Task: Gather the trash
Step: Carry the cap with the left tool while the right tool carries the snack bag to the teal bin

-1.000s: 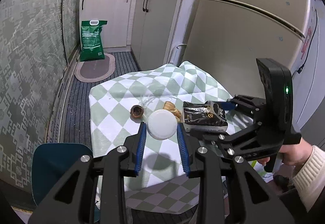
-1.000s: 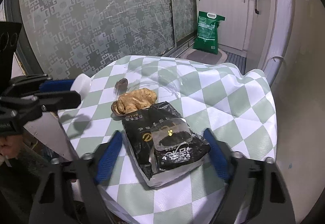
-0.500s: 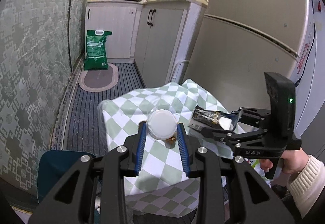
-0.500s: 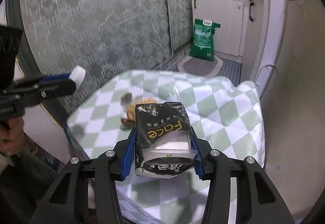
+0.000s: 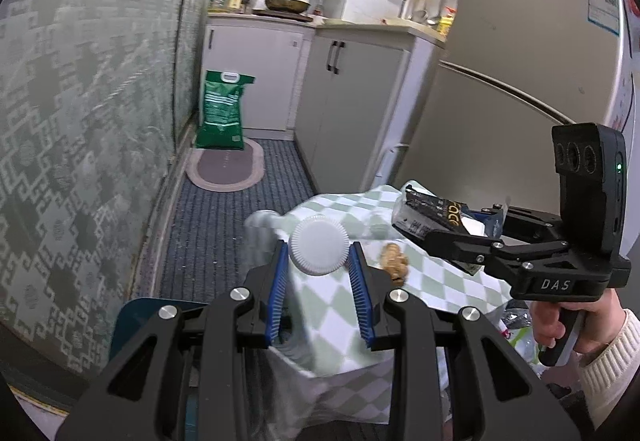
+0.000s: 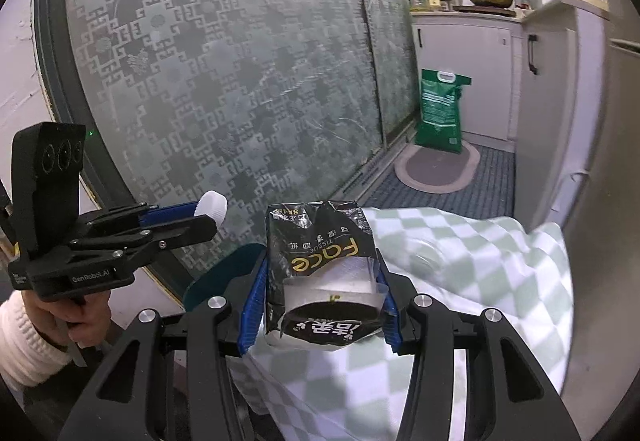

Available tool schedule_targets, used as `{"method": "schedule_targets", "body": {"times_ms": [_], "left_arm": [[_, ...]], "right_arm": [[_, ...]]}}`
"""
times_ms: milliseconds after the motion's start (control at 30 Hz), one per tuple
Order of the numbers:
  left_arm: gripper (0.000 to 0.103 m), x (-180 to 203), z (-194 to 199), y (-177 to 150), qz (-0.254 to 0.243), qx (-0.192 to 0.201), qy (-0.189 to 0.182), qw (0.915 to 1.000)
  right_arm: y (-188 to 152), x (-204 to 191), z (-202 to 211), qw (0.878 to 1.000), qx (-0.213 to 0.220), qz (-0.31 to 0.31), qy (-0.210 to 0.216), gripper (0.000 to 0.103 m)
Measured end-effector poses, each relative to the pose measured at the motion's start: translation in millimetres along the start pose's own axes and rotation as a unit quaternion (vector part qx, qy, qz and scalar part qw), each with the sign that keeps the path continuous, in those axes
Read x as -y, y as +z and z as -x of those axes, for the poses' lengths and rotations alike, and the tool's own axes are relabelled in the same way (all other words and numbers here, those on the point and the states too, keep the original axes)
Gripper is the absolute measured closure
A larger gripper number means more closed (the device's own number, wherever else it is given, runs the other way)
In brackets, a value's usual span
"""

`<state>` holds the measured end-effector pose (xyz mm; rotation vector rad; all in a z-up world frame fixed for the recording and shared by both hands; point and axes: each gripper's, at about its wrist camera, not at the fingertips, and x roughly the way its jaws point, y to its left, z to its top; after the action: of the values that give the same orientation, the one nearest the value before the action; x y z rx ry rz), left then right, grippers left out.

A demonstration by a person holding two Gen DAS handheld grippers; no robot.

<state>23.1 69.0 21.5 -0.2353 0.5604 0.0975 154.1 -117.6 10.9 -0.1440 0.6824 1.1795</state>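
Left gripper (image 5: 320, 273) pinching white cap (image 5: 319, 244) between pads; right gripper (image 6: 318, 305) clamping black tissue pack (image 6: 320, 261), both lifted above checkered table (image 6: 480, 261). Keeping squeeze firm, carrying level toward bin; peel (image 5: 394, 261) lying ahead.

From the left wrist view, the rice sack (image 5: 222, 109) stands at eleven o'clock behind the bench (image 5: 332, 325); the refrigerator (image 5: 520, 89) stands at two.

Your left wrist camera is looking along its gripper (image 5: 320, 281), over the table (image 5: 432, 273) toward the kitchen cabinets (image 5: 352, 97). Your right wrist camera is looking along its gripper (image 6: 320, 305) toward the patterned glass door (image 6: 240, 81). Both are sharing the table, green bag (image 5: 222, 111) and each other's gripper.
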Motion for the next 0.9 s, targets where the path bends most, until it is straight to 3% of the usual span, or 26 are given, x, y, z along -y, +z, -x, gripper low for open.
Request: {"method": "schedule_targets", "body": {"times_ms": [400, 900], "left_arm": [[0.070, -51.1, 19.0, -7.1, 0.025, 0.001, 0.034, 0.9991], [0.070, -106.3, 6.2, -35.6, 0.048, -0.063, 0.072, 0.9942]], "right_arm": [[24.4, -47.4, -41.5, 1.000, -0.012, 0.014, 0.025, 0.054], [32.6, -87.7, -96.8, 0.997, -0.058, 0.027, 0.037, 0.054]]}}
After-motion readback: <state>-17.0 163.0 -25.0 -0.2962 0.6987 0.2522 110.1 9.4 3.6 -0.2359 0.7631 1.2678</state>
